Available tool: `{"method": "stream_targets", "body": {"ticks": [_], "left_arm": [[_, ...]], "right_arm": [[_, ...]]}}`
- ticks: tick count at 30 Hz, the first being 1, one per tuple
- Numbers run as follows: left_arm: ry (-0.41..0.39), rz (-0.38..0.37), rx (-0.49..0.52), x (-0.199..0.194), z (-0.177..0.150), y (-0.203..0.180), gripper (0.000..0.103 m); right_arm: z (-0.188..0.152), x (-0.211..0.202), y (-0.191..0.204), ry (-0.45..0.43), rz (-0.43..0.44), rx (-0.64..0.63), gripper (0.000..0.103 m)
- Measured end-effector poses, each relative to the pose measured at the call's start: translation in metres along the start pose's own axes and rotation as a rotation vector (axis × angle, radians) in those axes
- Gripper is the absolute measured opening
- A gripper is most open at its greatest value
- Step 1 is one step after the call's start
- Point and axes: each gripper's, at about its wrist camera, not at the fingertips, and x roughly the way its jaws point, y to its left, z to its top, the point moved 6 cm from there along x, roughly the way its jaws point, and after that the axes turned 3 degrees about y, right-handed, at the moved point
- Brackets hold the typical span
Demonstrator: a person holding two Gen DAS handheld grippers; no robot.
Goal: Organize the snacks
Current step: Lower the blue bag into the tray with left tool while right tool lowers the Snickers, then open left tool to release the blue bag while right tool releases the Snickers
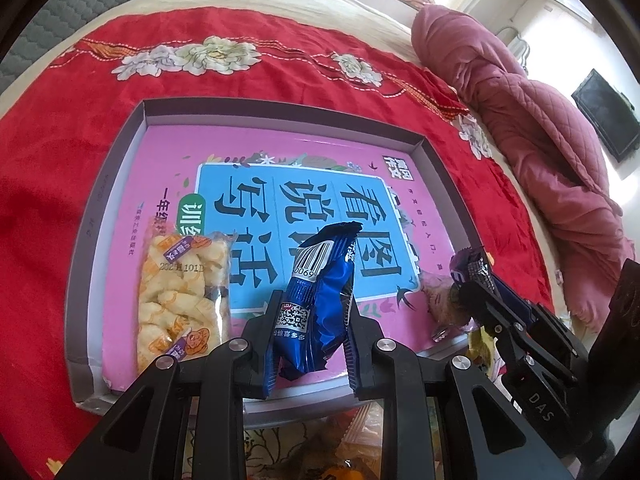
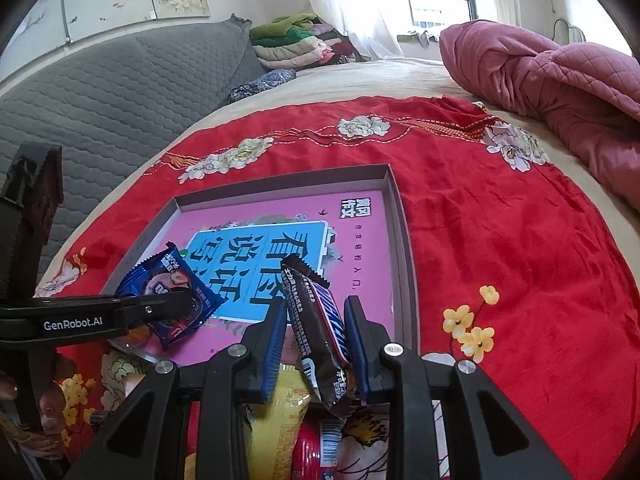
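Left gripper [image 1: 312,312] clamped on a blue snack packet [image 1: 316,304], held over the near edge of the shallow grey box [image 1: 80,248]. Right gripper [image 2: 316,332] clamped on a brown chocolate bar [image 2: 316,320], over the box's near right corner. Clear pack of puffed snacks [image 1: 182,300] lies inside the box, at its left wall, on the pink book [image 1: 280,148] lining the bottom. Box sits on red floral cloth [image 1: 48,160].

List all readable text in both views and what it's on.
"GenRobot.AI": left tongs arm.
"DAS": right tongs arm.
"看图说话": pink book cover in the box.
"2024.1101", partly legible: rice cracker pack.
"0069": blue cookie packet barcode.
Chocolate bar print: too blurred.
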Motion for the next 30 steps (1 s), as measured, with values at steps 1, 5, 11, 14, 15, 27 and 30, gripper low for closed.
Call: {"method": "stream_targets", "body": {"ticks": [1, 5, 11, 14, 15, 27, 30], "left_arm": [[0.003, -0.007, -0.007, 0.0, 0.0, 0.0, 0.029], [-0.003, 0.001, -0.008, -0.002, 0.0, 0.002, 0.036], [-0.014, 0.01, -0.011, -0.007, 0.002, 0.005, 0.042], [-0.015, 0.018, -0.012, -0.009, 0.003, 0.007, 0.043], [-0.016, 0.021, -0.014, -0.009, 0.003, 0.007, 0.043], [-0.039, 0.026, -0.019, -0.024, 0.007, 0.013, 0.045], [-0.046, 0.025, -0.017, -0.027, 0.007, 0.013, 0.045]], "right_arm": [[0.0, 0.0, 0.0, -0.001, 0.003, 0.002, 0.031], [0.0, -0.002, 0.002, -0.008, 0.017, 0.007, 0.034], [0.002, -0.007, 0.002, -0.025, 0.026, 0.015, 0.039], [0.002, -0.007, 0.001, -0.028, 0.025, 0.016, 0.039], [0.002, -0.007, 0.001, -0.029, 0.024, 0.017, 0.039], [0.002, -0.012, 0.009, -0.045, 0.05, 0.005, 0.049], [0.002, -0.013, 0.01, -0.048, 0.06, 0.005, 0.05]]}}
